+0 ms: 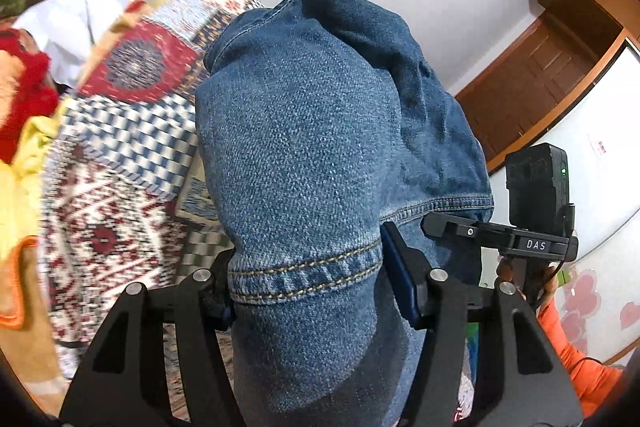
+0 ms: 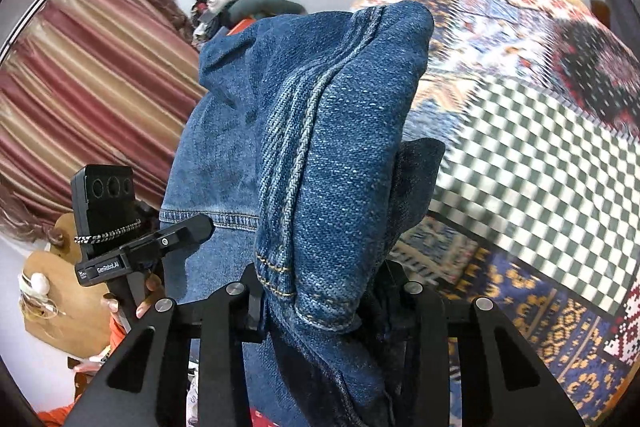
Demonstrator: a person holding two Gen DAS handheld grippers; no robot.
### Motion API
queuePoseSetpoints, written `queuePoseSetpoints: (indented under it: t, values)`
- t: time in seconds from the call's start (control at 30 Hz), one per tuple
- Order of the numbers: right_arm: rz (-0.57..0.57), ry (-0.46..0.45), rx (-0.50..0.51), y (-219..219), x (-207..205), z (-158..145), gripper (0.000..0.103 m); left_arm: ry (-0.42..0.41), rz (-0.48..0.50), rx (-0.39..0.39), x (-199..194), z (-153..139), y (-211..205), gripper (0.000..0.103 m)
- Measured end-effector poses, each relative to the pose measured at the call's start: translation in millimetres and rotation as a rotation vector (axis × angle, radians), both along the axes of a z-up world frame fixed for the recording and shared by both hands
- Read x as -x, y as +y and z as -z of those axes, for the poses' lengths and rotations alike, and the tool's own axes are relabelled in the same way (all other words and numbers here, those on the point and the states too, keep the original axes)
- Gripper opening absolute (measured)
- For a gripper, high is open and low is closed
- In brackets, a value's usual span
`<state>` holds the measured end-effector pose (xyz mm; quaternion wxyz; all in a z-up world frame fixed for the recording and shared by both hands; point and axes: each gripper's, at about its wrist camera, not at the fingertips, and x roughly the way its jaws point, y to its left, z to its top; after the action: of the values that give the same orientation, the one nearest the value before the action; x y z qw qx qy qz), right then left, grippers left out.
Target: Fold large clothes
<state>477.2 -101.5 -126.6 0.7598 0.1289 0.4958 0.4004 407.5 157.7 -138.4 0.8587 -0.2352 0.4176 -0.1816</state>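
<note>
Blue denim jeans [image 1: 304,131] hang in the air above the bed, bunched between both grippers. In the left wrist view my left gripper [image 1: 308,287] is shut on a stitched hem of the denim, and the cloth drapes forward over its fingers. In the right wrist view my right gripper [image 2: 324,303] is shut on another hemmed fold of the jeans [image 2: 328,131], which hides its pads. Each view shows the other hand-held gripper close alongside: the right one [image 1: 452,227] and the left one [image 2: 188,231], both against the denim.
Below lies a bed with a patchwork cover [image 1: 120,155] [image 2: 540,167]. Red [image 1: 24,83], yellow [image 1: 24,163] and white clothes [image 1: 76,23] are piled at its left. A brown door [image 1: 536,83], a striped curtain [image 2: 80,75] and an orange sleeve [image 1: 568,355] flank the scene.
</note>
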Motion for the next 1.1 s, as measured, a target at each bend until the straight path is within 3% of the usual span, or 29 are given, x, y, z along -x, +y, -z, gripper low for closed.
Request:
queuePoseSetpoints:
  t: [0.27, 0.57, 0.77, 0.9, 1.0, 1.1]
  values:
    - [-0.056, 0.063, 0.027, 64.4, 15.5, 21.3, 0.035, 0.064, -0.067, 0.012, 34.7, 10.8, 56.9, 0.06]
    - [-0.096, 0.217, 0.106, 120.1, 11.0, 103.9, 0.035, 0.215, -0.114, 0.053, 48.1, 88.4, 97.1, 0.06]
    - [-0.09, 0.254, 0.134, 131.5, 0.5, 138.7, 0.035, 0.321, -0.166, 0.158, 49.2, 150.6, 117.0, 0.062]
    - [-0.093, 0.223, 0.152, 135.1, -0.6, 152.7, 0.042, 0.326, -0.182, 0.096, 53.6, 161.4, 115.3, 0.069]
    - [-0.089, 0.193, 0.166, 129.3, 4.6, 155.6, 0.052, 0.299, -0.18, -0.034, 62.7, 146.3, 106.9, 0.073]
    - [-0.089, 0.16, 0.189, 115.6, 12.6, 150.5, 0.052, 0.28, -0.187, -0.134, 73.8, 132.9, 100.5, 0.074]
